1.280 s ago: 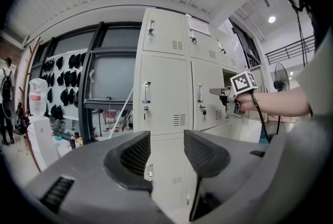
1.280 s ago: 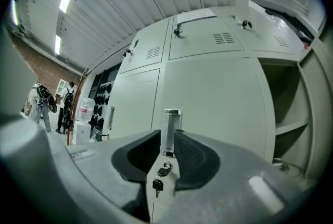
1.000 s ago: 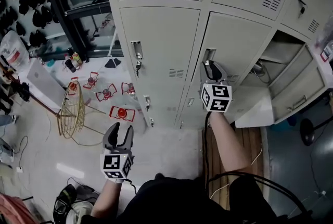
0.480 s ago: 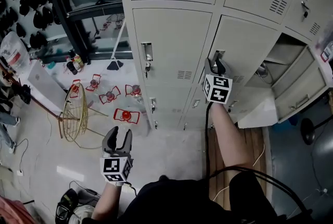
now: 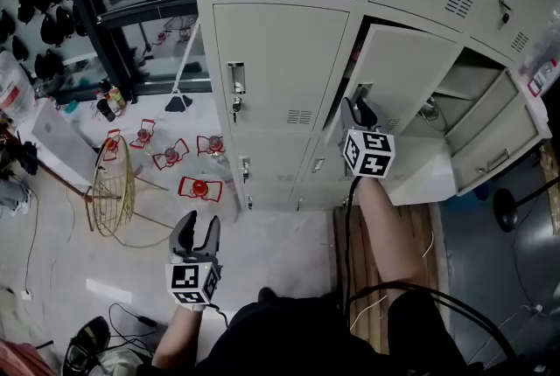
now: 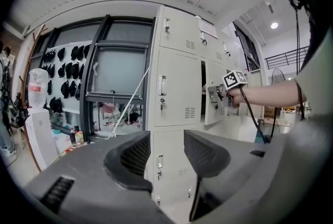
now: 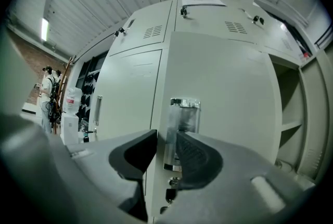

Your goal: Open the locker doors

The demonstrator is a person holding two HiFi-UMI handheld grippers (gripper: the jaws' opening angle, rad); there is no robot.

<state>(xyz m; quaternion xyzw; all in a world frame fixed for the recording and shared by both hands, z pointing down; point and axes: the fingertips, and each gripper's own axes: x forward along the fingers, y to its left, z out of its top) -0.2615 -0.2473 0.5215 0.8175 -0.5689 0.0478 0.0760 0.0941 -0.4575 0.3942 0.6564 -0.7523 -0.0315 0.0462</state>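
The grey middle locker door point(image 5: 411, 59) stands ajar, with a dark gap along its top and left edge. My right gripper point(image 5: 354, 109) is at that door's free edge by the recessed metal handle point(image 7: 182, 121). In the right gripper view the jaws point(image 7: 166, 147) straddle the door's edge and are closing on it, pads against the metal. My left gripper point(image 5: 195, 231) hangs low over the floor, away from the lockers, open and empty; the left gripper view shows nothing between its jaws point(image 6: 166, 158). To the left, another locker door point(image 5: 271, 59) is closed.
A locker at the right point(image 5: 490, 134) stands wide open with bare shelves. A gold wire basket point(image 5: 114, 186) and red clamps point(image 5: 197, 188) lie on the floor at left. A black rack point(image 5: 92, 16) stands beside the lockers. Wooden boards point(image 5: 411, 247) lie under the right arm.
The middle locker door has swung from closed to ajar, with my right gripper moving out along with its edge. The left gripper has barely moved.
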